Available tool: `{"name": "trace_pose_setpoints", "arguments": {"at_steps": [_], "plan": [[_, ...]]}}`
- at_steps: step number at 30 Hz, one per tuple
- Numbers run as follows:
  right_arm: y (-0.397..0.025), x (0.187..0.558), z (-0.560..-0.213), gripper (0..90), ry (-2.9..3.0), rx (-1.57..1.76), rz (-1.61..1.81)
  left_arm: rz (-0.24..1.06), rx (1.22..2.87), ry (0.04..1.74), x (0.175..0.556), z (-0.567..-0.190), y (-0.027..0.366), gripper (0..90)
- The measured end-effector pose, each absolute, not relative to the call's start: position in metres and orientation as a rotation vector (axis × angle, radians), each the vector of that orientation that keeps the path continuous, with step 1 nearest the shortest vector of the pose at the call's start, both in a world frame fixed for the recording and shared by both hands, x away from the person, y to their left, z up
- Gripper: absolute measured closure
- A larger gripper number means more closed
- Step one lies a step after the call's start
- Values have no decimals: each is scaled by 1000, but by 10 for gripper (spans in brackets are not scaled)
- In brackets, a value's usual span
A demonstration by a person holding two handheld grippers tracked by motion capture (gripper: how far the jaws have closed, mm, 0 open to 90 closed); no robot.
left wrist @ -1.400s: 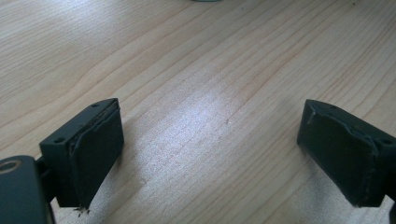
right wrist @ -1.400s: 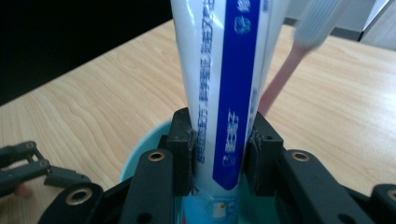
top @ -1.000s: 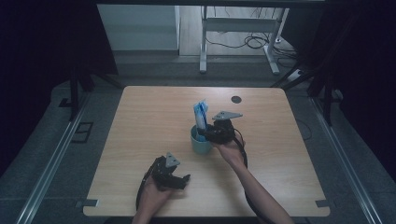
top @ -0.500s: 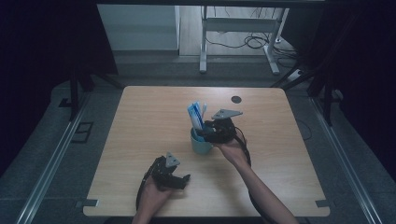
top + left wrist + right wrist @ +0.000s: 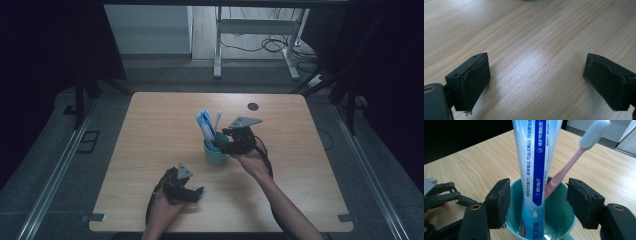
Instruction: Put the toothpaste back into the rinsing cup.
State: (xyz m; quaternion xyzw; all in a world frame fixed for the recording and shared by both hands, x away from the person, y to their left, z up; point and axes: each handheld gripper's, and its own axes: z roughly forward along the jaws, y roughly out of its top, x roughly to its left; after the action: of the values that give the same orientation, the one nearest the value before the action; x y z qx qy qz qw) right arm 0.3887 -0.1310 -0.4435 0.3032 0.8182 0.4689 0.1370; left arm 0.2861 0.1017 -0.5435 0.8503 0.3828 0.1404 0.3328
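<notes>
at the middle of the table, your right gripper hovers at the teal cup, its jaws spread to either side of the rim and pinching nothing. the toothpaste tube stands on end in the cup, long axis near upright, leaning slightly toward the table's left edge. the pink toothbrush stands just behind it, bristle head up, tilted toward the far edge. a dark round hole sits near the far right corner. near the front edge, your left gripper rests low over bare wood, jaws spread wide, well apart from the cup.
</notes>
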Motion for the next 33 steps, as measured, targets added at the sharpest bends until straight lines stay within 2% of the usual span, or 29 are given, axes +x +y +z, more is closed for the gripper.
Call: {"name": "trace_pose_setpoints", "arguments": {"at_steps": [33], "plan": [[-149,374,-437,279,2398,826,1335,368,2217,1003,286,-544,101,73]]}}
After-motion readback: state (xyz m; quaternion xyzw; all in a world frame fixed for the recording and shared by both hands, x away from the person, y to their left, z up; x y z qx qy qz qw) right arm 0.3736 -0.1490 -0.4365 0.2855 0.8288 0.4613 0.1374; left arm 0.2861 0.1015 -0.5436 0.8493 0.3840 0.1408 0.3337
